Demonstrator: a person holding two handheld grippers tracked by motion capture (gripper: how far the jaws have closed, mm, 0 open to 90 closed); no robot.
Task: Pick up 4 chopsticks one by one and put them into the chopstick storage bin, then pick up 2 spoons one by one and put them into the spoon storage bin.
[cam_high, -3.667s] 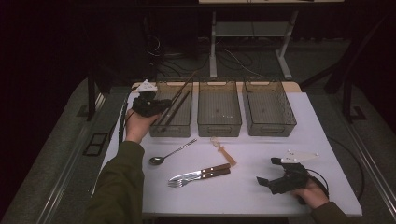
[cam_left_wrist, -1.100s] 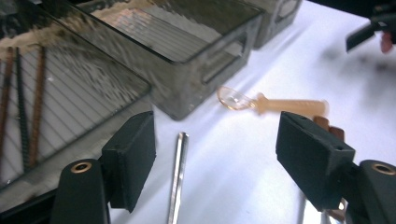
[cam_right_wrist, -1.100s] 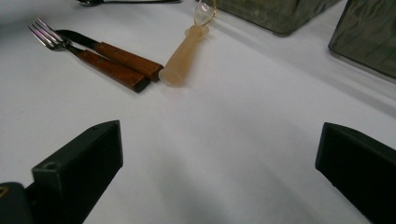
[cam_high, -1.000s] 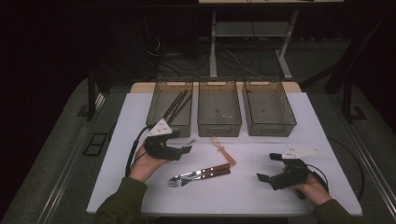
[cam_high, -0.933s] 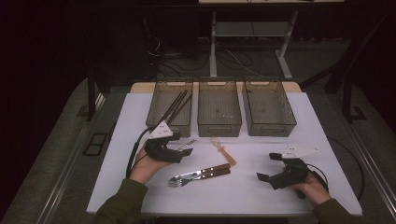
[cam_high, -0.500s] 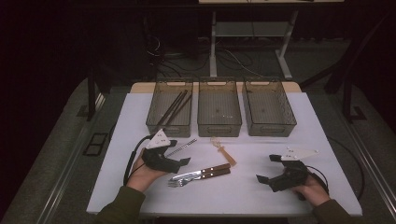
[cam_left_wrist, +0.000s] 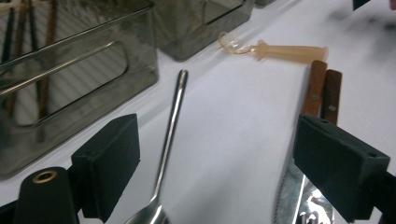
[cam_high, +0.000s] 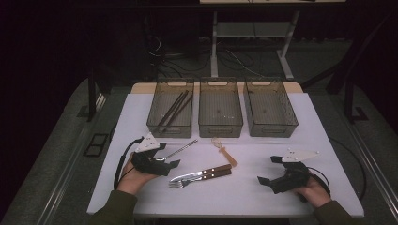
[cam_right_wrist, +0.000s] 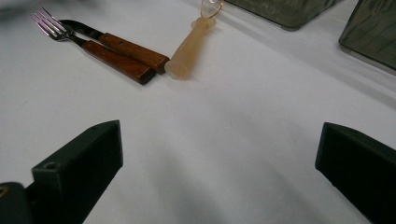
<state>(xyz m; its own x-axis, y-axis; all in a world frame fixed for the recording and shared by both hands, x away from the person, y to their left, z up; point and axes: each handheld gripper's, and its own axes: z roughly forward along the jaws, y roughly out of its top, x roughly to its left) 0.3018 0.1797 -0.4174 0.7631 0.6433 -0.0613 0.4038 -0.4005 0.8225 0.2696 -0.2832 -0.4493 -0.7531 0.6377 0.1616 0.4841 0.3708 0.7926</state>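
the left gripper [cam_high: 170, 163] sits low over the white table [cam_high: 141, 108], near its left front part, with its jaws apart and having just been opening; the spoon [cam_high: 178, 150] lies flat on the table between them, untouched, its bowl down near the jaws and its thin handle running away toward the bins. in the left gripper view the spoon [cam_left_wrist: 168, 140] passes just beside the left pad, and the knife [cam_left_wrist: 310, 121] with its wooden handle runs under the right pad, the fork tines glinting beside it. in the high view the knife and fork [cam_high: 202, 176] lie side by side near the table's middle front, handles touching, just right of the left gripper. a pale plastic tool [cam_high: 224, 151] lies behind them, close to the middle bin [cam_high: 220, 127]. the left bin [cam_high: 170, 129] holds dark sticks, and the right bin [cam_high: 271, 129] stands beside the middle one. the right gripper [cam_high: 266, 179] rests at the right front of the table, jaws wide apart with only bare table between them, pointing toward the fork [cam_right_wrist: 88, 44] and the plastic tool [cam_right_wrist: 189, 46].
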